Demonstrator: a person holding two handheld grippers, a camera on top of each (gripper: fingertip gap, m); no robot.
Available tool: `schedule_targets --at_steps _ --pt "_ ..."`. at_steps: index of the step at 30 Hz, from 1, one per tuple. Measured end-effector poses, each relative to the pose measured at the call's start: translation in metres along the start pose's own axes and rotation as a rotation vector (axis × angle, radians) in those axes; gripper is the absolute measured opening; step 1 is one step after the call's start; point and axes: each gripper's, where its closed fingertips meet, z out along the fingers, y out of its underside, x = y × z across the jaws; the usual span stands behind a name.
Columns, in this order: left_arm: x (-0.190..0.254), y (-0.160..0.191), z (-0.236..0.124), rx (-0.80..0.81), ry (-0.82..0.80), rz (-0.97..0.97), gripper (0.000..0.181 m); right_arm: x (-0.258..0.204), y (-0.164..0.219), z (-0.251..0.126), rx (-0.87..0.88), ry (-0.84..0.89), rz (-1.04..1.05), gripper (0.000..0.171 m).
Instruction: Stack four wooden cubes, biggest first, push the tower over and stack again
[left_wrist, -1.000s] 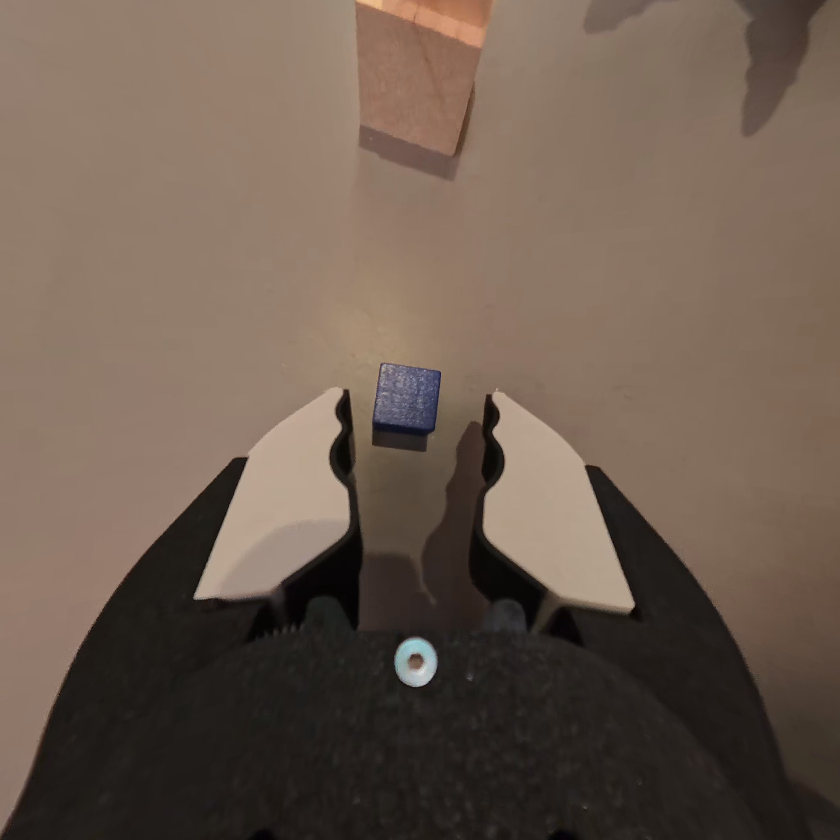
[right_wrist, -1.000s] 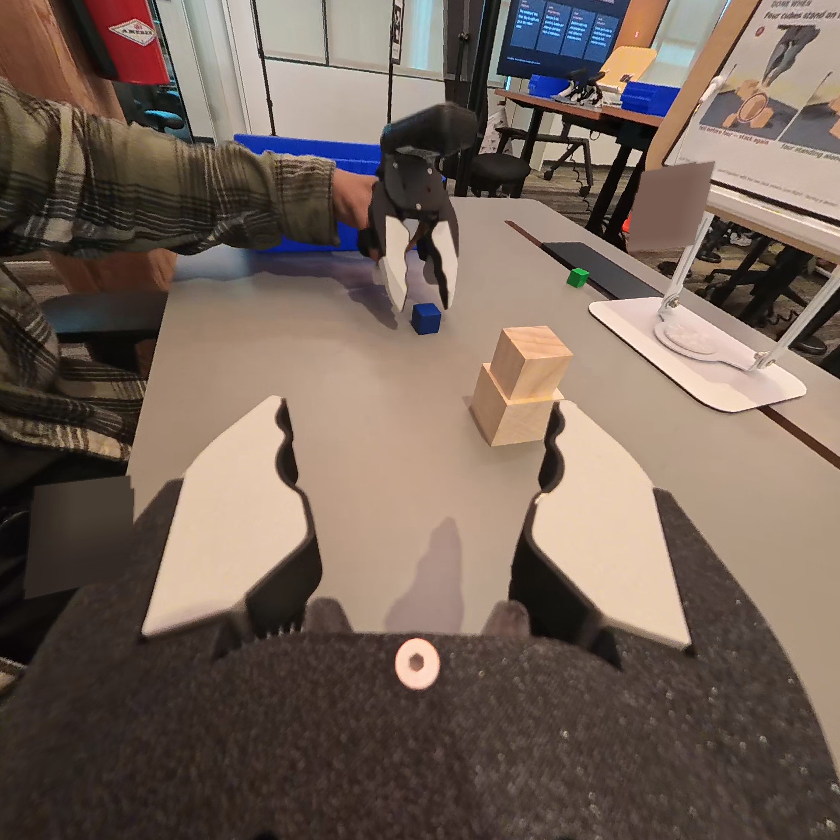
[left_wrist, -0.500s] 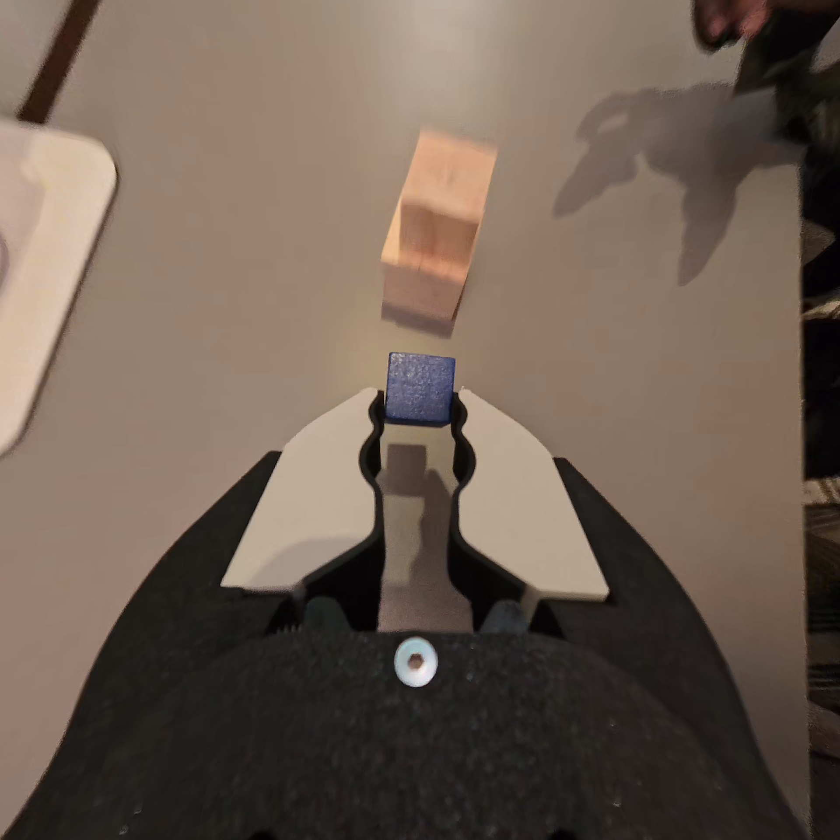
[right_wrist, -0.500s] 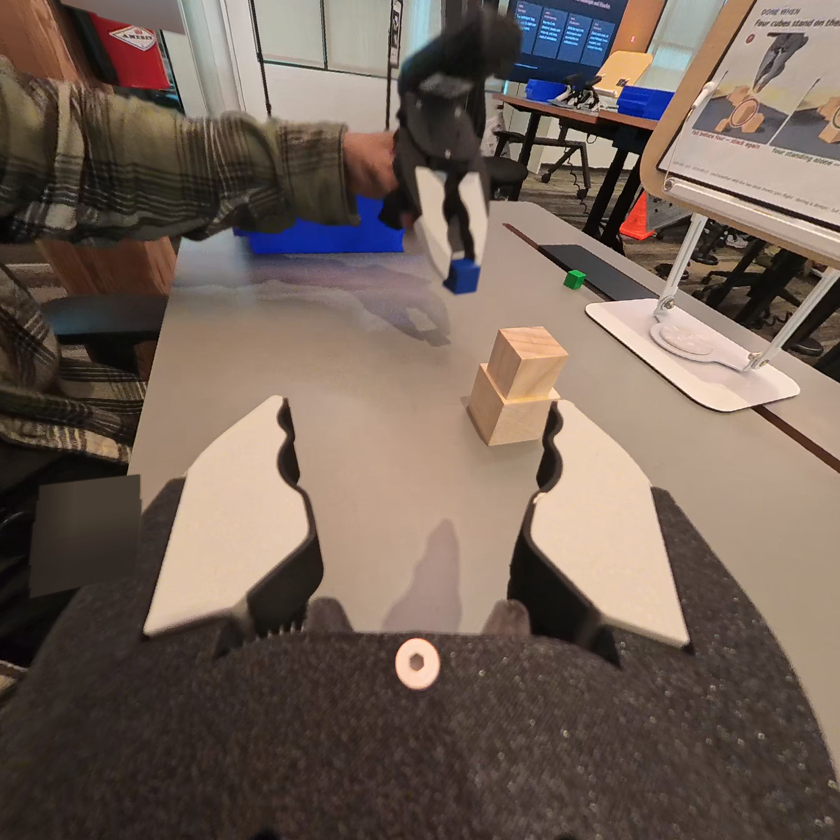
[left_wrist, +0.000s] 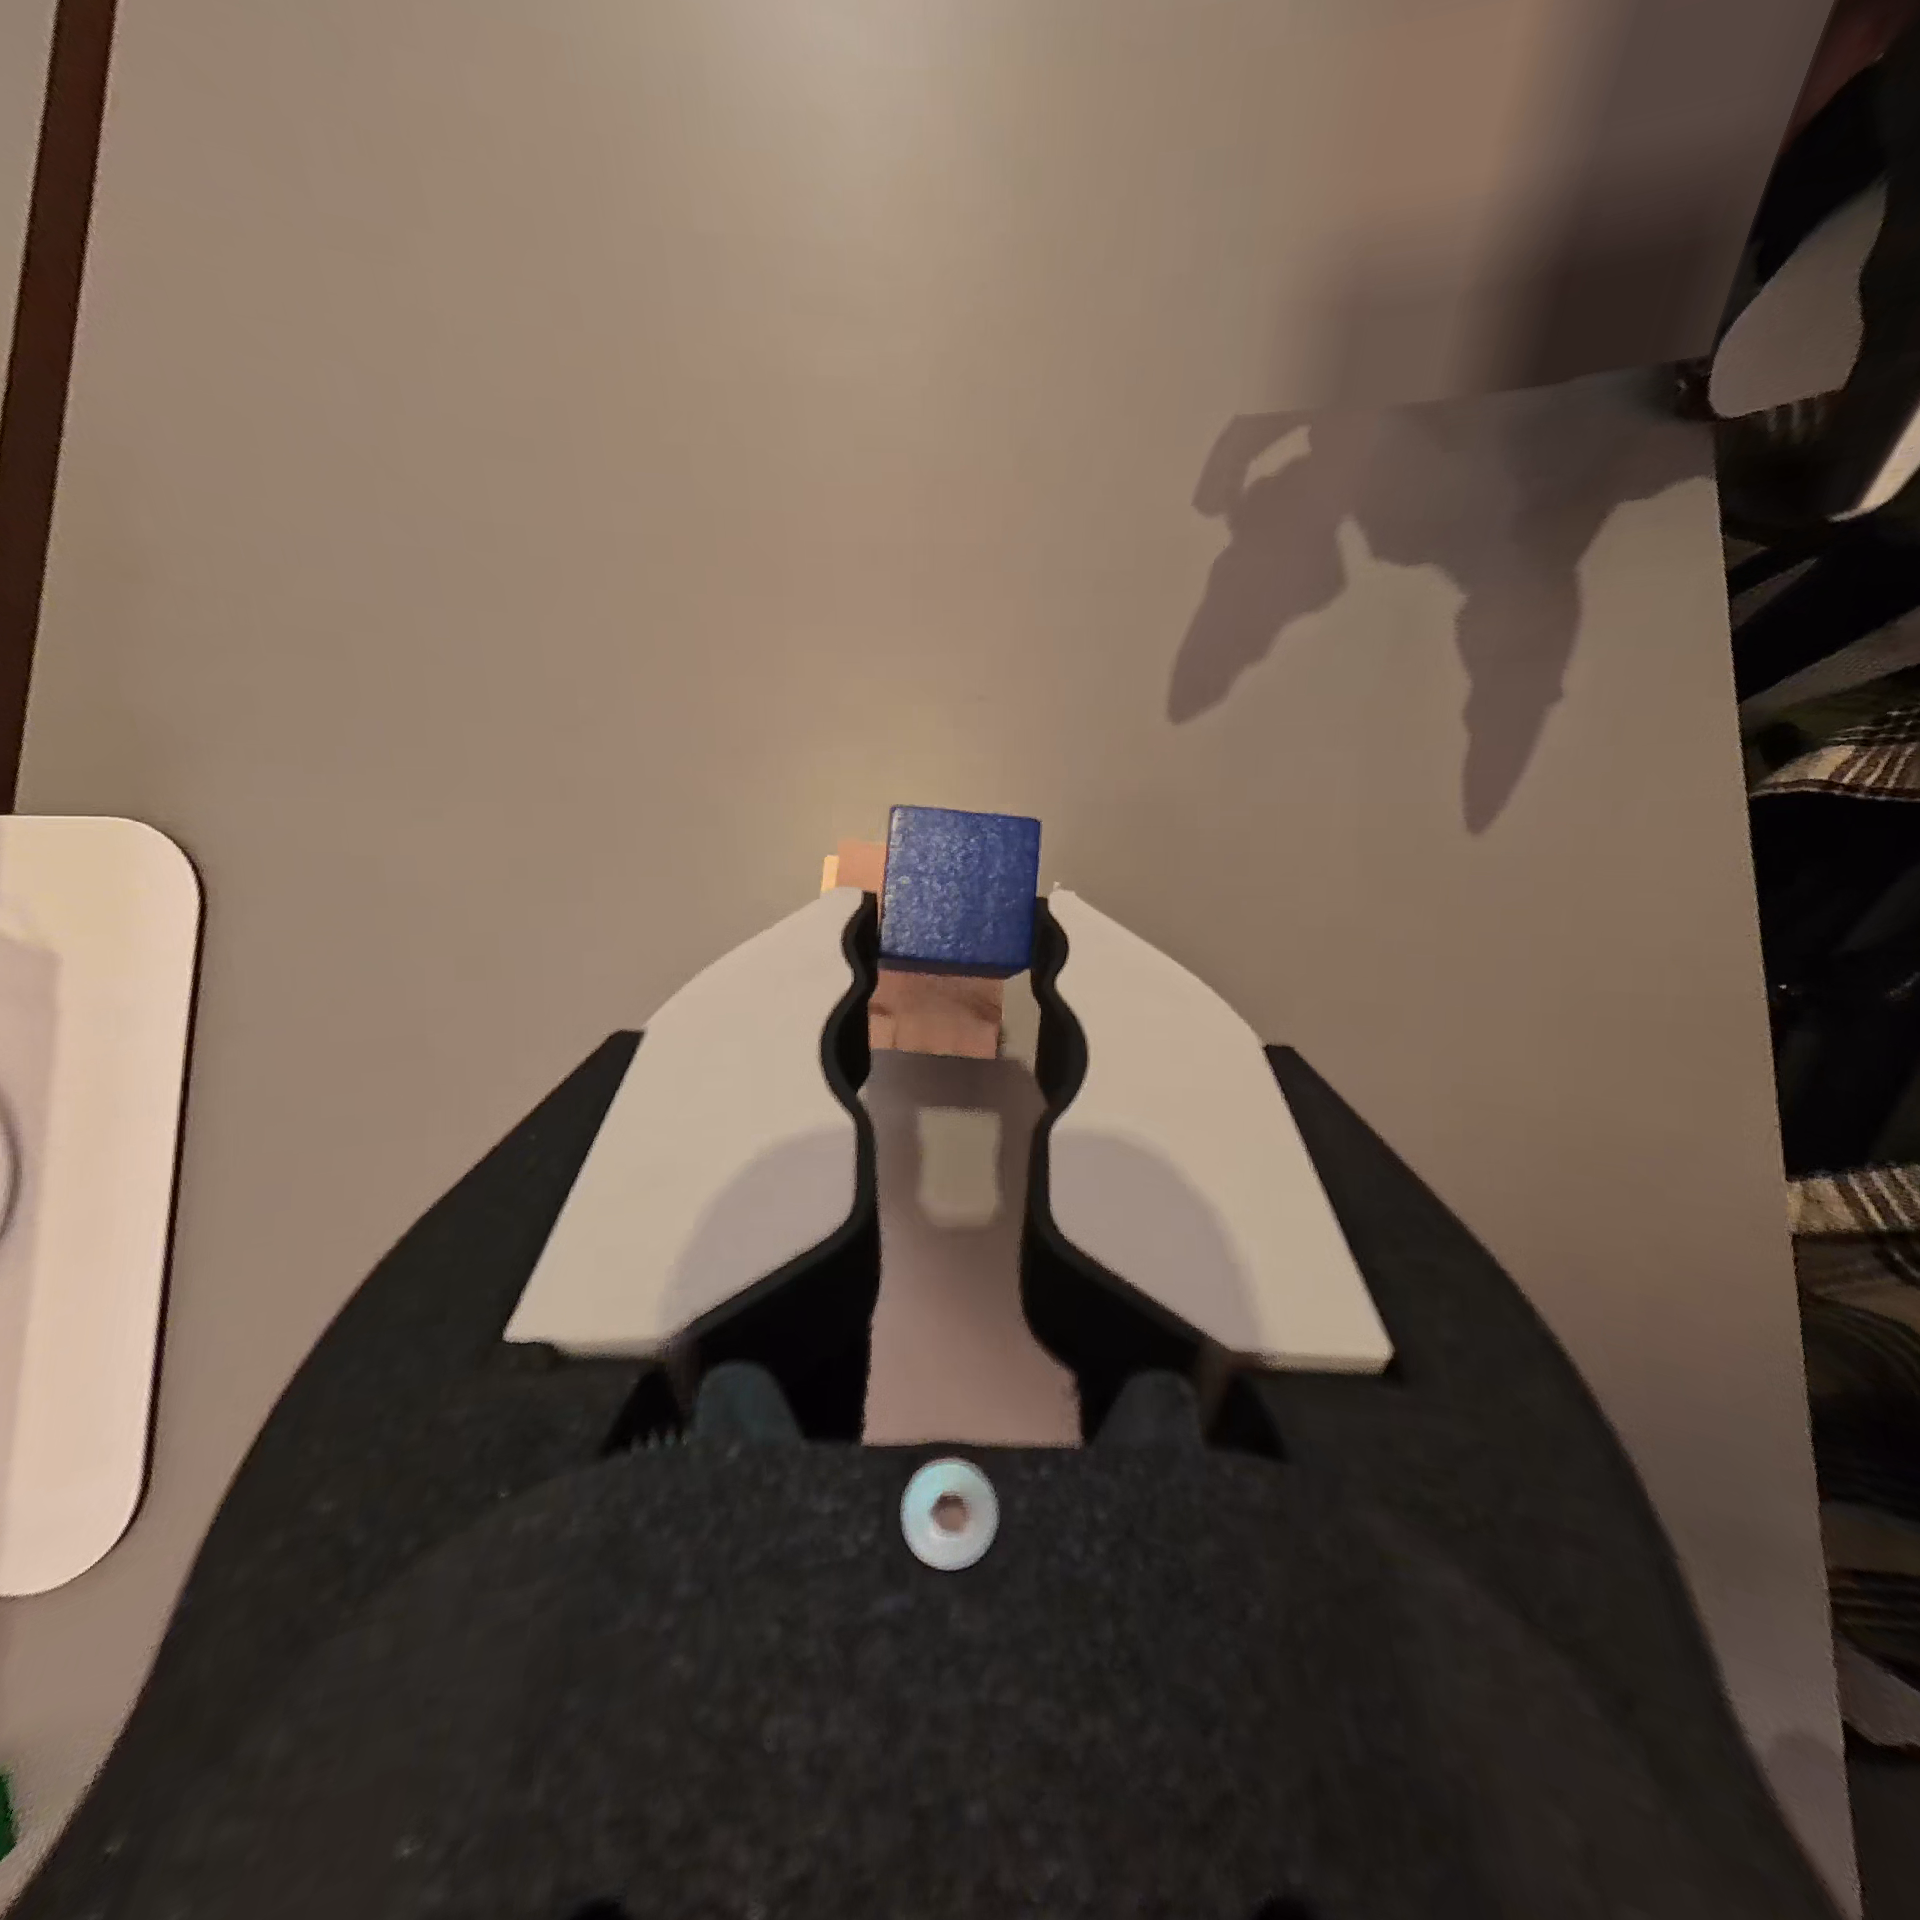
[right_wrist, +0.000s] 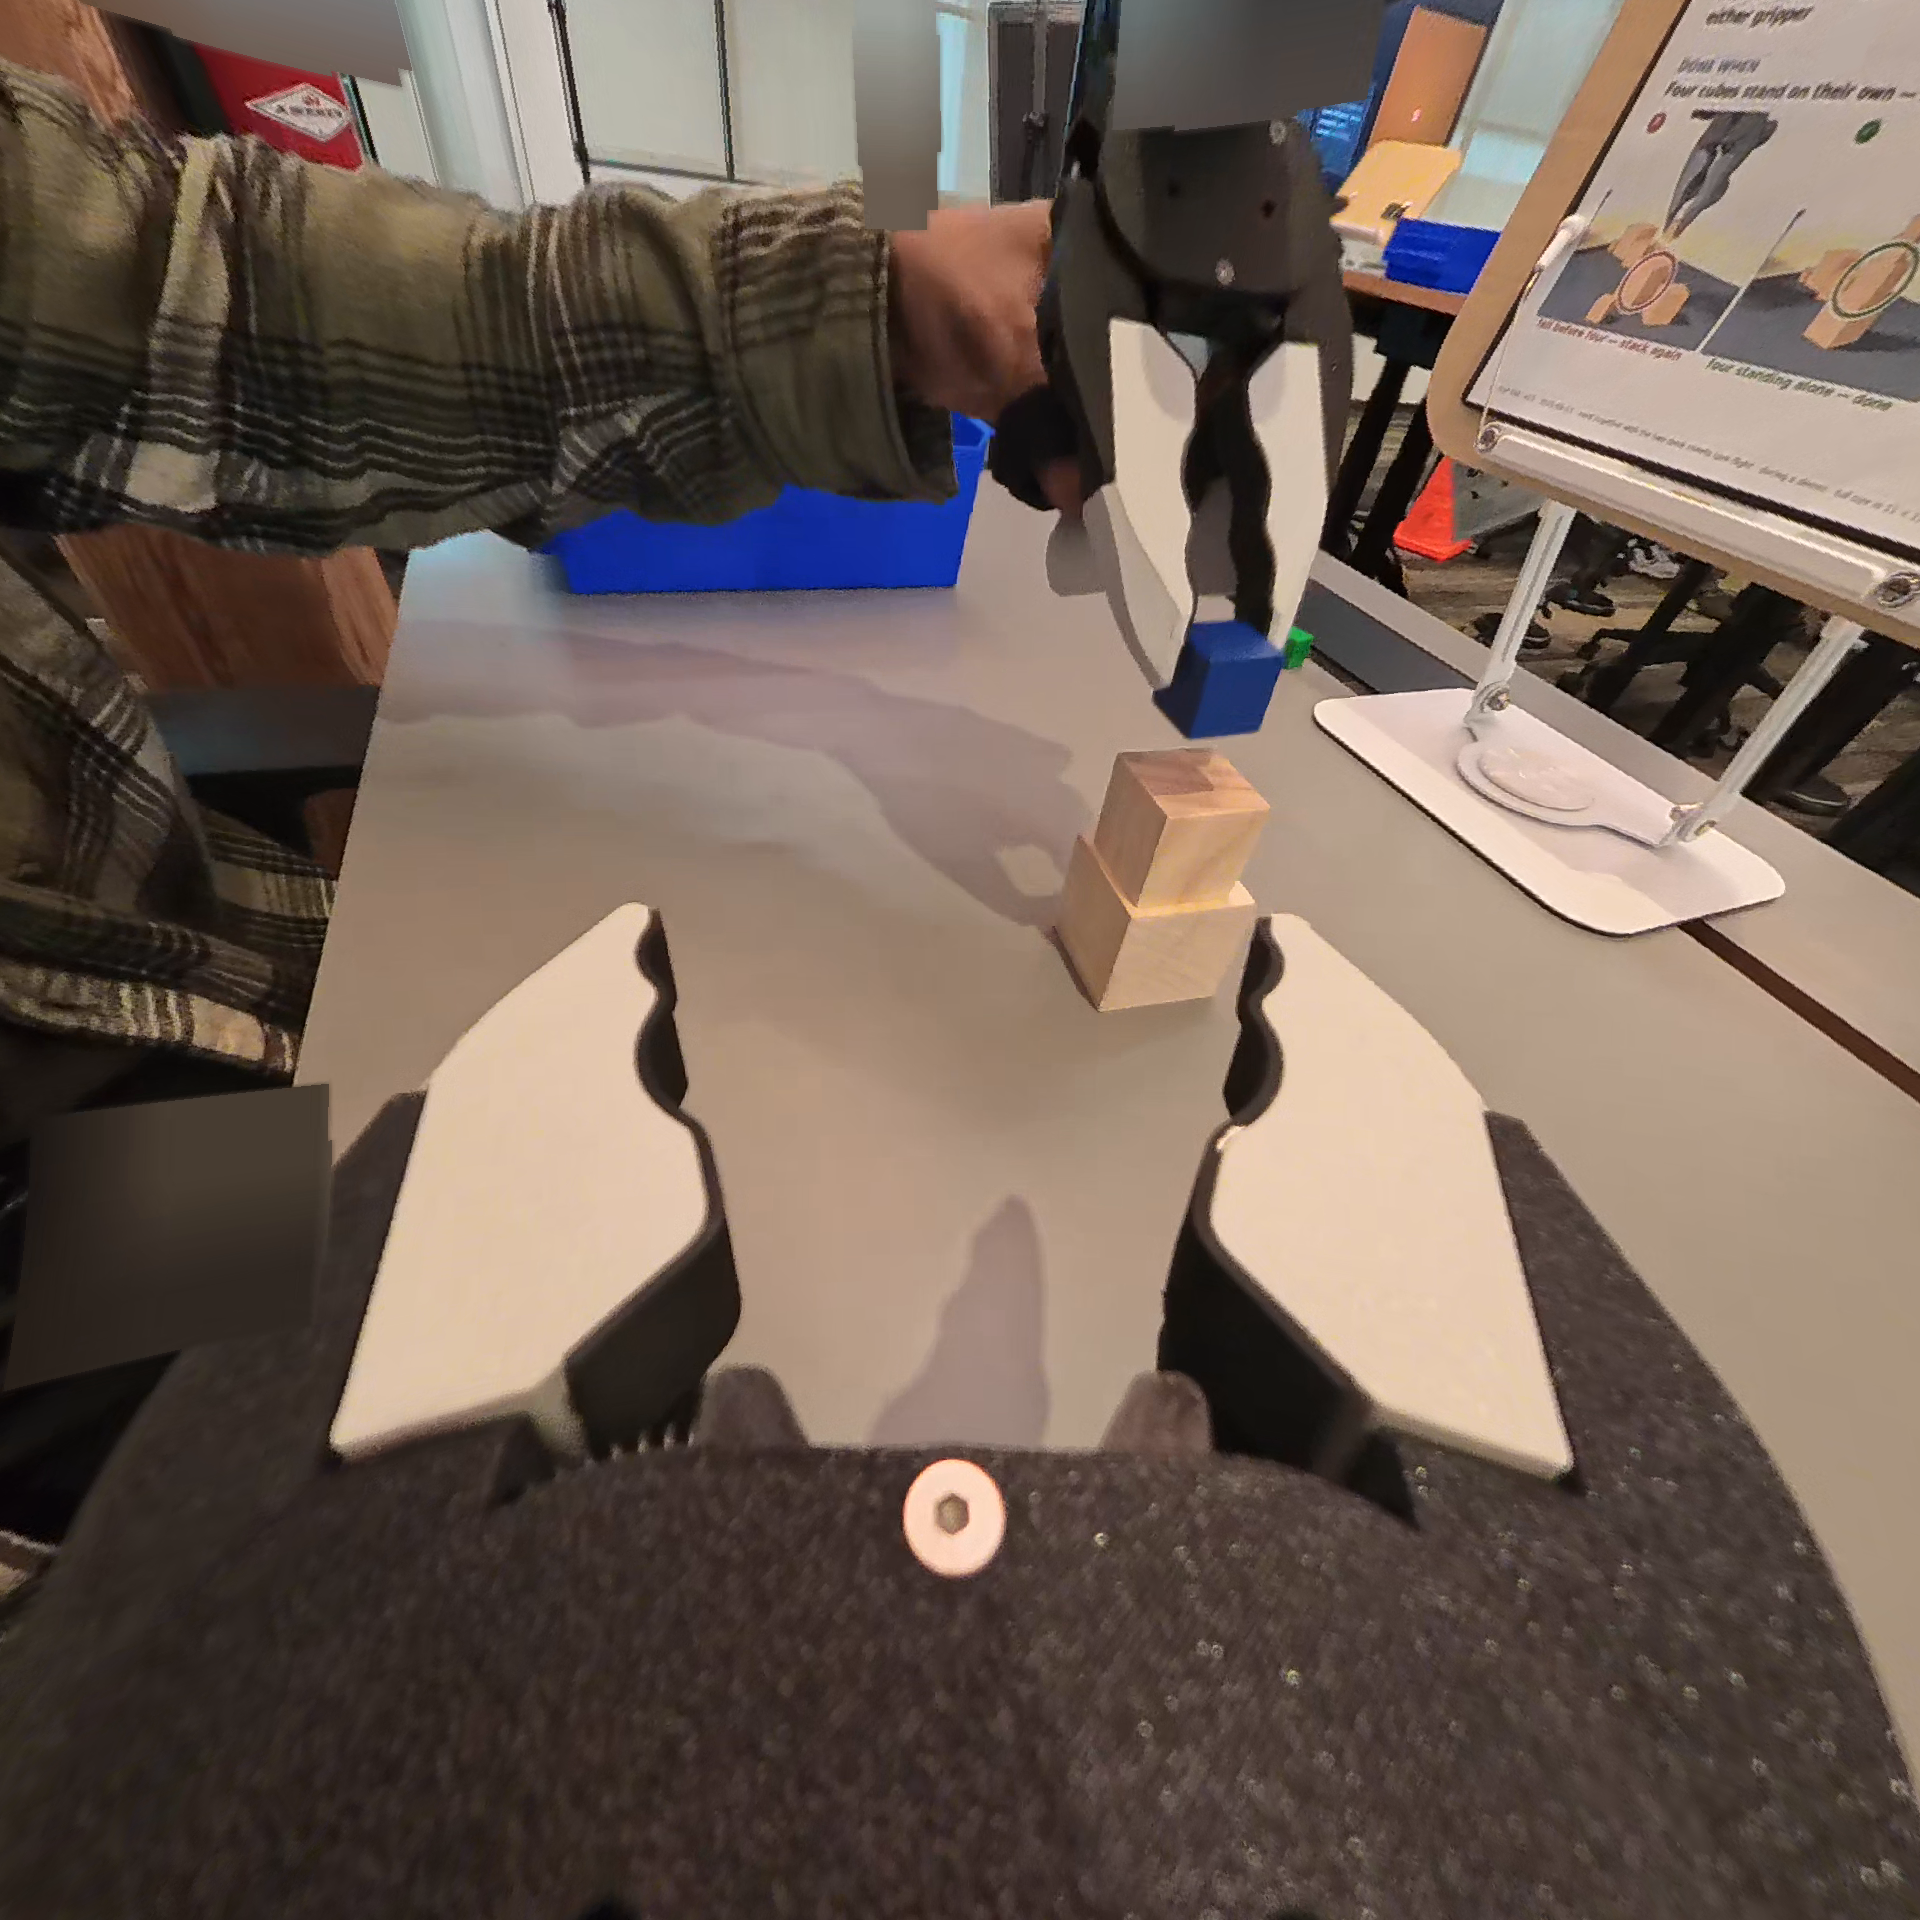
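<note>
My left gripper (left_wrist: 958, 914) is shut on a small blue cube (left_wrist: 958, 891) and holds it in the air just above a two-cube wooden stack. In the right wrist view the left gripper (right_wrist: 1221, 644) and the blue cube (right_wrist: 1218, 677) hang a short gap over the smaller wooden cube (right_wrist: 1179, 828), which sits on the bigger wooden cube (right_wrist: 1153, 940). In the left wrist view the stack (left_wrist: 935, 1027) is mostly hidden under the blue cube. My right gripper (right_wrist: 951, 1023) is open and empty, low over the grey table (right_wrist: 831, 831), just in front of the stack. A tiny green cube (right_wrist: 1297, 646) lies far back.
A white stand base (right_wrist: 1558, 821) with a tilted instruction board (right_wrist: 1704, 239) stands to the right of the stack; its corner shows in the left wrist view (left_wrist: 94, 1195). A blue bin (right_wrist: 769, 540) sits at the table's far end. A person's plaid sleeve (right_wrist: 416, 353) reaches across from the left.
My left gripper closed on the blue cube, lifted it off the table and carried it over the wooden stack. My right gripper stayed open and nearly still.
</note>
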Motion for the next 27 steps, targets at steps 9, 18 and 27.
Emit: schedule_targets --at_steps 9,18,27 --pt "-0.003 0.007 0.008 0.002 0.017 -0.015 0.027 0.0 0.002 0.002 -0.002 -0.009 0.005 0.102" --pt "-0.003 0.012 0.014 -0.008 0.029 -0.03 0.027 0.0 0.001 0.001 -0.001 -0.008 0.004 0.101" --pt "-0.004 0.015 0.018 0.021 0.029 -0.036 0.035 0.0 -0.001 -0.001 0.007 -0.001 0.004 0.102"
